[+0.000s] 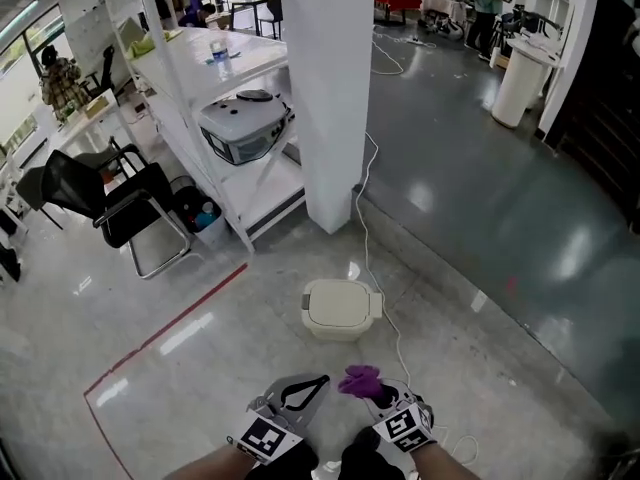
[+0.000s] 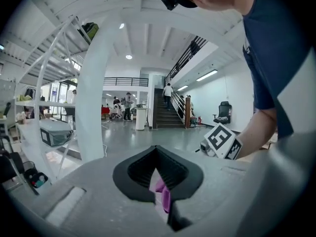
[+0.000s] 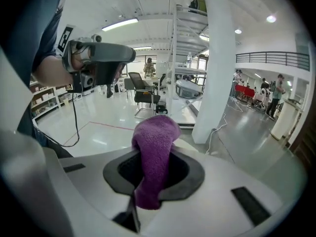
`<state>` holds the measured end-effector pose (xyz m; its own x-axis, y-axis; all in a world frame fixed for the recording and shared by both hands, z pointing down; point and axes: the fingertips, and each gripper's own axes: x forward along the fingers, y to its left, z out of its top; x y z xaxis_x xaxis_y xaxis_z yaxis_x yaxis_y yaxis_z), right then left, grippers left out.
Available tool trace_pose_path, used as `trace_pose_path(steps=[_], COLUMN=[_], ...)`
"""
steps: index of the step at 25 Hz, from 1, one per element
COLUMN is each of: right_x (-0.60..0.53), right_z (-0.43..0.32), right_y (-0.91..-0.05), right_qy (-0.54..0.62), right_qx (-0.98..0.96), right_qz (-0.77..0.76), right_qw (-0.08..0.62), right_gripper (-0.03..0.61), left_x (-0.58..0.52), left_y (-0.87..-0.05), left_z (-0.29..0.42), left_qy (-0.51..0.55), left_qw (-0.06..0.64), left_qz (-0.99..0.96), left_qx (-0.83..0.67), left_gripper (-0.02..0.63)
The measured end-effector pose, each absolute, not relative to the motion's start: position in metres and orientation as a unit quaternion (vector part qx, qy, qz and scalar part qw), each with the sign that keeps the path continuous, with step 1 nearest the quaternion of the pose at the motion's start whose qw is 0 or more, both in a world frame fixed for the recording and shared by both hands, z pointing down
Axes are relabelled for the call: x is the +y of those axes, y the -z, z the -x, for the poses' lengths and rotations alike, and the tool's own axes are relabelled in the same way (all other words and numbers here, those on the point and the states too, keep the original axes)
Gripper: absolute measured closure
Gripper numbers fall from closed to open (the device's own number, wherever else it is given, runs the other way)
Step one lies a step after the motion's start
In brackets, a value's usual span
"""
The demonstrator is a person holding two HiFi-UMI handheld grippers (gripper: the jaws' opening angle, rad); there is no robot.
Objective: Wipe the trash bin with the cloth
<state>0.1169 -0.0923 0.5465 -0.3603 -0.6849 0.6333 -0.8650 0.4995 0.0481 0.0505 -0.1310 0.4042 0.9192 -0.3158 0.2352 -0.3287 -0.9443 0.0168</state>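
Note:
The white trash bin [image 1: 340, 308] stands lid-down-shut on the grey floor, just ahead of both grippers. My right gripper [image 1: 378, 393] is shut on the purple cloth [image 1: 360, 380], which bunches above its tips. In the right gripper view the cloth [image 3: 154, 137] hangs out of the closed jaws of that gripper [image 3: 155, 154]. My left gripper [image 1: 318, 383] sits beside it to the left, its jaws together with nothing held. In the left gripper view only a purple sliver of cloth [image 2: 163, 191] shows through the slit of that gripper [image 2: 157, 152]. Neither gripper view shows the bin.
A white pillar [image 1: 330, 88] rises behind the bin, with a white shelf rack [image 1: 240, 118] and a black chair [image 1: 120, 203] to its left. A white cable [image 1: 372, 268] runs past the bin's right side. Red tape [image 1: 170, 333] marks the floor at left.

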Motion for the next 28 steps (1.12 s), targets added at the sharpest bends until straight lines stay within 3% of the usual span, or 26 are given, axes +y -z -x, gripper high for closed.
trace_pose_path(steps=[11, 28], right_x=[-0.064, -0.047], right_z=[-0.097, -0.068], right_y=[-0.347, -0.253], right_qy=[-0.144, -0.132], right_qx=[-0.831, -0.857], right_qz=[-0.489, -0.487], right_qw=[0.225, 0.102], right_gripper=[0.499, 0.499], left_x=[-0.078, -0.052], left_y=[-0.232, -0.19], left_z=[-0.042, -0.032], left_qy=[-0.097, -0.057], left_qw=[0.015, 0.039], left_qz=[-0.983, -0.985], left_qx=[-0.155, -0.157], left_gripper=[0.611, 0.611])
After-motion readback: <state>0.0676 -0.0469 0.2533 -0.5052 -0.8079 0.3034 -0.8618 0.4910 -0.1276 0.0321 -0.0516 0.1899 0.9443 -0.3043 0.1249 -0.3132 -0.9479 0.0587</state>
